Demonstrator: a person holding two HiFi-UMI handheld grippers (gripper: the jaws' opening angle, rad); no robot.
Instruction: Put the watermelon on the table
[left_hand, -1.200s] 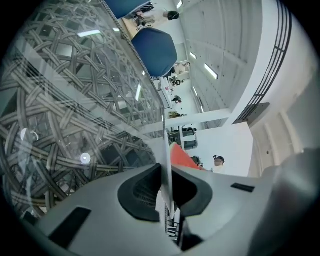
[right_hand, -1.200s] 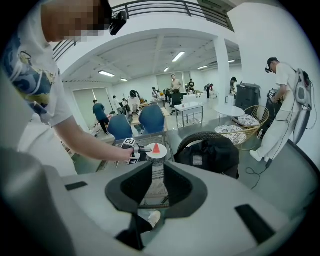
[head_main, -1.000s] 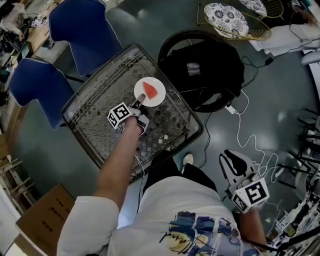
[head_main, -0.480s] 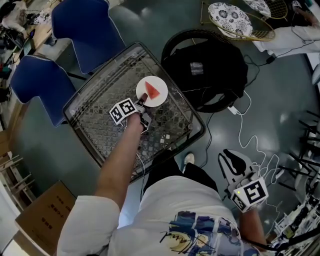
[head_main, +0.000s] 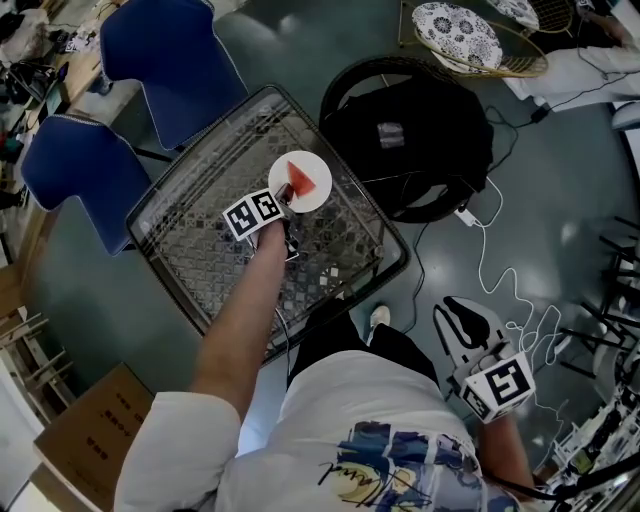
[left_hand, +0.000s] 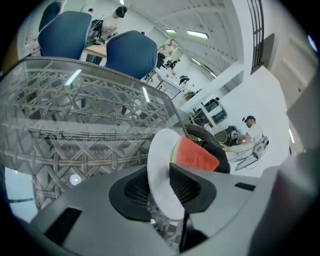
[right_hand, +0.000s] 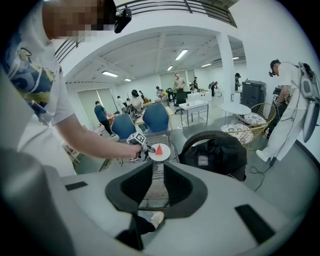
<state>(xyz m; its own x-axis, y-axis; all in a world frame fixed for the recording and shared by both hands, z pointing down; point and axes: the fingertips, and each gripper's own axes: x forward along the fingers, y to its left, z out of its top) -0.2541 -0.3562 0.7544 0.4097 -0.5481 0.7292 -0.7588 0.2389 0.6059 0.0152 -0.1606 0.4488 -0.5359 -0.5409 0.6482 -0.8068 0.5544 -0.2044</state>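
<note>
A red watermelon wedge (head_main: 300, 180) lies on a small white plate (head_main: 318, 192), which rests on the glass-topped wicker table (head_main: 200, 250). My left gripper (head_main: 283, 196) is at the plate's near rim. In the left gripper view the plate (left_hand: 157, 170) stands between the jaws, with the wedge (left_hand: 195, 154) just beyond. These jaws have just been opening and now stand apart around the rim, so the left gripper (left_hand: 167, 192) is open. My right gripper (head_main: 455, 315) hangs open and empty over the floor at the lower right, far from the table. From the right gripper (right_hand: 154, 187) the wedge (right_hand: 158, 149) shows small and far ahead.
Two blue chairs (head_main: 160, 50) (head_main: 70, 170) stand beyond the table. A black bag on a round seat (head_main: 410, 140) sits at its right. A white cable (head_main: 490, 270) trails over the floor, and a cardboard box (head_main: 90, 430) lies at the lower left. People stand in the background.
My left gripper has rolled at the plate's rim, so its marker cube now faces up more. The plate and wedge stay on the table. The right gripper has not moved.
</note>
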